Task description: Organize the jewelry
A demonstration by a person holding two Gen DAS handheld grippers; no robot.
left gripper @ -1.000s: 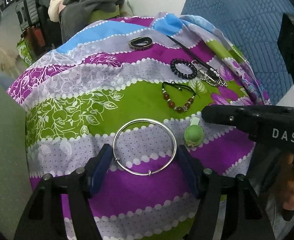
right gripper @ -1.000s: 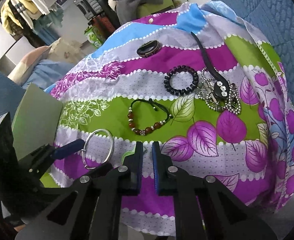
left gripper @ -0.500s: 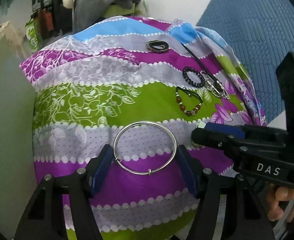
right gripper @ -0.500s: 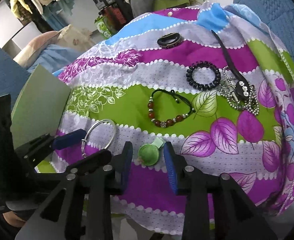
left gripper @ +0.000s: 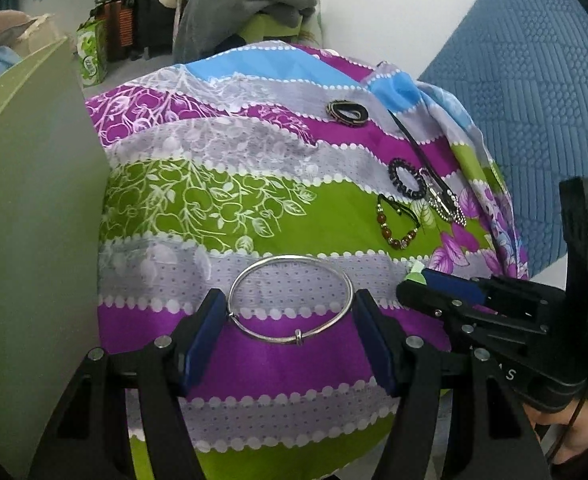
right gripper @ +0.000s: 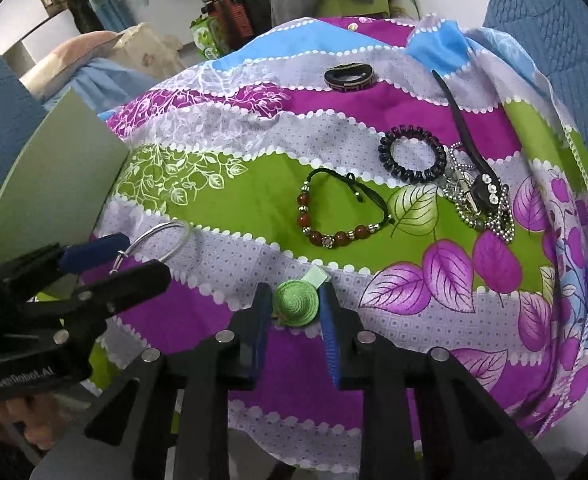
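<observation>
Both views look down on a mound covered by a patterned cloth [left gripper: 278,208] in purple, green, grey and blue bands. The cloth's lower edge is cut off by the gripper frames at the bottom of each view, and whatever lies under it is hidden.

Left gripper [left gripper: 290,320], lower centre of the left wrist view: its blue pads press on opposite sides of a thin silver bangle [left gripper: 290,300], which carries one small sliding ring on its lower arc. In the right wrist view the same bangle [right gripper: 162,240] shows only in part at centre left, its near side hidden by the gripper's fingers.

Right gripper [right gripper: 295,312], lower centre of its own view: the jaws are closing, and a small green hat-shaped clip [right gripper: 295,304] with a pale green tab sits between the pads, touching them. In the left wrist view only that tab shows, at the gripper's tip at right.

On the cloth, upper right of both views: a red bead bracelet [right gripper: 337,212] on black cord; a black coil hair tie [right gripper: 411,158]; a tangle of silver ball chain [right gripper: 477,200] whose pieces are hard to tell apart; a black strap [right gripper: 459,120] crossing it; and a dark oval band [right gripper: 347,76] farther up.

A plain grey-green board [left gripper: 34,232] fills the left edge, partly cut off.
</observation>
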